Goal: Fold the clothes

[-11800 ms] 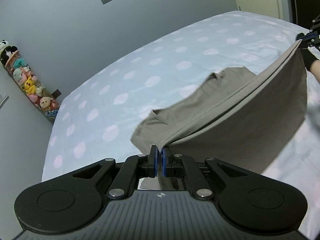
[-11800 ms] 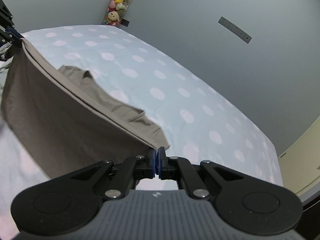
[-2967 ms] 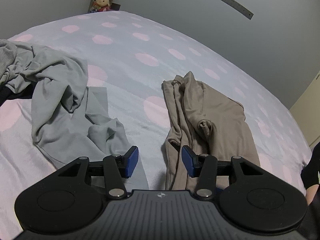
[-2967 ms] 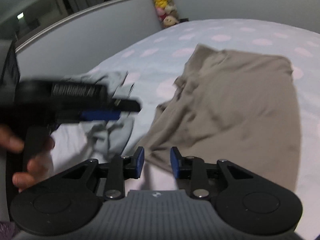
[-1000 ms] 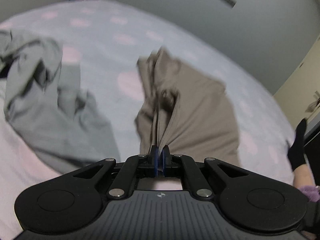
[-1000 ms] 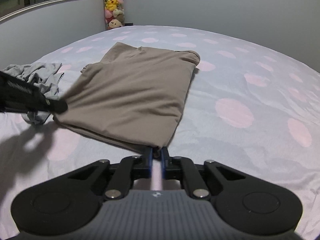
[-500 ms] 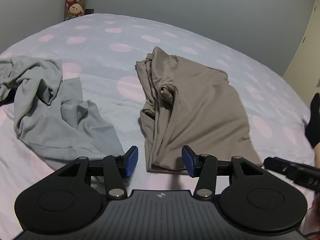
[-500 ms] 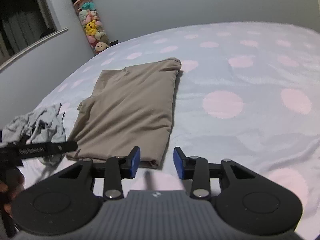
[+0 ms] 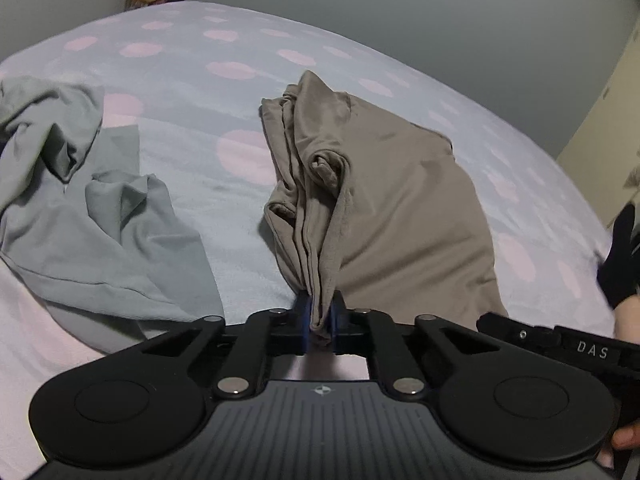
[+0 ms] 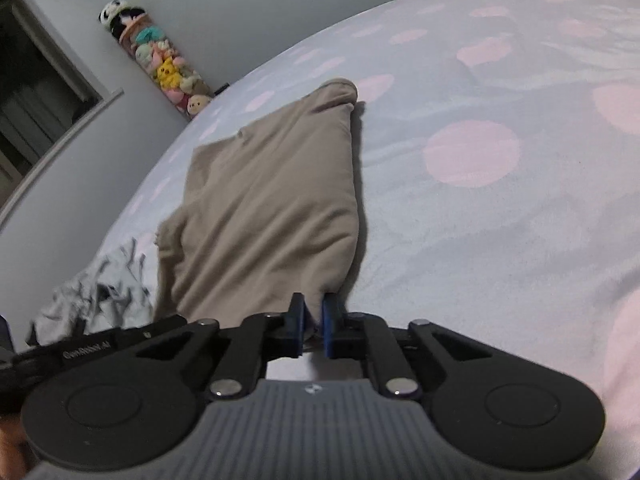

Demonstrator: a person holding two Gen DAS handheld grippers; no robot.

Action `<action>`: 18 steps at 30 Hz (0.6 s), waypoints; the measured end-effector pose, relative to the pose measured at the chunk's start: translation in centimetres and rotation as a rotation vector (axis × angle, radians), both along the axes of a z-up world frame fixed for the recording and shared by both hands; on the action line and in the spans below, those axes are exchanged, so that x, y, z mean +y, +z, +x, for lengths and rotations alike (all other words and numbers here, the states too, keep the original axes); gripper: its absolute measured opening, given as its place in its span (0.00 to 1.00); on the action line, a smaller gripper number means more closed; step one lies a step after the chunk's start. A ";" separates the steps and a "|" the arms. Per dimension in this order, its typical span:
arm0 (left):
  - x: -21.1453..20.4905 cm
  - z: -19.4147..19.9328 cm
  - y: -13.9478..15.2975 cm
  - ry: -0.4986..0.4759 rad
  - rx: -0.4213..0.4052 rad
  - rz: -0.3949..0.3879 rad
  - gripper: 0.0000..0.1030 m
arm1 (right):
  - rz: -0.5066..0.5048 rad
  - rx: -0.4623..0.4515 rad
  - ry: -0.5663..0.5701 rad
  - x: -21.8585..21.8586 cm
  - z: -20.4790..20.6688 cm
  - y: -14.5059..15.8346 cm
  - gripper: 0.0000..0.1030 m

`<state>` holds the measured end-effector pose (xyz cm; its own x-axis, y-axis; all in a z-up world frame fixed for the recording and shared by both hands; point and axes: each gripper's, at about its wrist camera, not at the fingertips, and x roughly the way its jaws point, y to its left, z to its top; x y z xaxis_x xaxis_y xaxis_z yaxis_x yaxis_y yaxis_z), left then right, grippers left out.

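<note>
A folded tan shirt (image 9: 400, 200) lies on the polka-dot bed sheet (image 9: 240, 56). My left gripper (image 9: 319, 318) is shut on the shirt's near left corner, where several layers bunch between the blue pads. In the right wrist view the same tan shirt (image 10: 272, 192) stretches away from my right gripper (image 10: 313, 326), which is shut on its near right corner. The right gripper's body shows in the left wrist view (image 9: 560, 346) at the lower right, and the left gripper's body shows in the right wrist view (image 10: 92, 346) at the lower left.
A crumpled grey garment (image 9: 80, 184) lies left of the tan shirt; it also shows in the right wrist view (image 10: 92, 296). A column of plush toys (image 10: 160, 60) stands by the far wall. A dark doorway (image 10: 32, 92) is at left.
Half a second ago both grippers were open just short of the shirt's near edge. Now both have closed on its near corners, and the near edge is pinched up.
</note>
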<state>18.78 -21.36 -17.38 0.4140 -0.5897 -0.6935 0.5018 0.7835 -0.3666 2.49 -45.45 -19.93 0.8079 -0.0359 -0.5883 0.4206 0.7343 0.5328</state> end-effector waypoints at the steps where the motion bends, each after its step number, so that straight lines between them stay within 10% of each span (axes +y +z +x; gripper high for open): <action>1: 0.2 -0.1 0.2 0.003 0.010 -0.015 0.05 | 0.000 -0.009 -0.003 0.0 -0.2 0.3 0.09; 12: 2.3 -2.7 3.0 0.013 0.155 -0.136 0.05 | -0.005 -0.034 0.027 0.2 -5.2 7.0 0.08; 18: 2.8 -9.0 4.5 -0.052 0.213 -0.070 0.05 | -0.013 0.039 0.054 1.7 -11.7 8.2 0.08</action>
